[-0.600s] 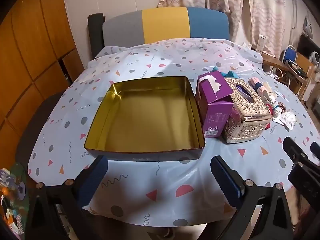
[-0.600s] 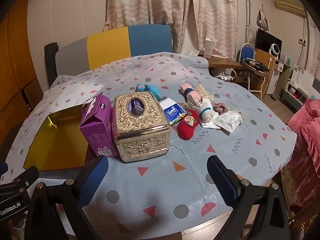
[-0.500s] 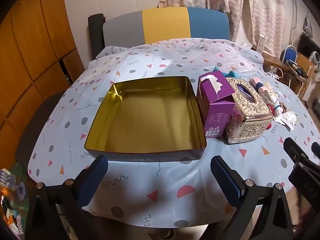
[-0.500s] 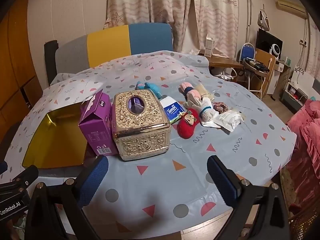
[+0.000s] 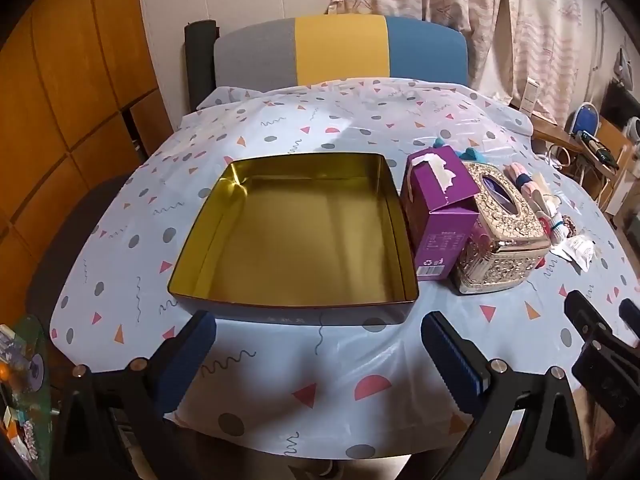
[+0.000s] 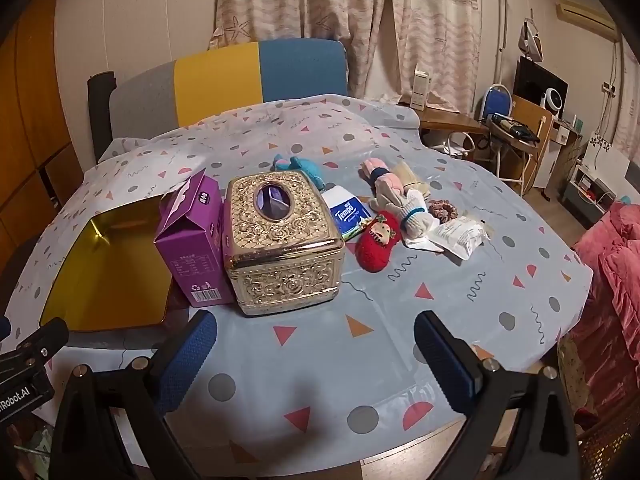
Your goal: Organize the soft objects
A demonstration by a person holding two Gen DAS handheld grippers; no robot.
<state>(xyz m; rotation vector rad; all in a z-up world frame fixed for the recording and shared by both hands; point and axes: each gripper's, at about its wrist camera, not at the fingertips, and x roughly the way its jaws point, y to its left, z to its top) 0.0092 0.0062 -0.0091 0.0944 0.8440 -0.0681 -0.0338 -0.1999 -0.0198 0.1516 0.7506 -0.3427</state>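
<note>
An empty gold tin tray [image 5: 200,240] [image 6: 72,272] lies on the patterned tablecloth, just beyond my open left gripper [image 5: 316,344]. To its right stand a purple carton [image 5: 440,216] [image 6: 196,240] and an ornate gold tissue box [image 5: 500,232] [image 6: 280,240]. Behind and right of the tissue box lie soft items: a red knitted strawberry toy [image 6: 378,242], a blue plush [image 6: 298,166], rolled pink and white socks [image 6: 390,188], a scrunchie [image 6: 444,208], a Tempo tissue pack [image 6: 348,216] and a white packet [image 6: 460,234]. My right gripper [image 6: 316,344] hangs open over bare cloth near the front edge.
A grey, yellow and blue chair back [image 5: 340,48] stands behind the table. A pink bedspread [image 6: 616,264] lies to the right, with a desk and folding chair [image 6: 516,128] behind it. The other gripper's body [image 5: 604,344] shows at the right edge of the left wrist view.
Both cameras have shifted slightly; the tray and boxes sit a little lower and nearer in both views. Nothing on the table has moved and both grippers stay open.
</note>
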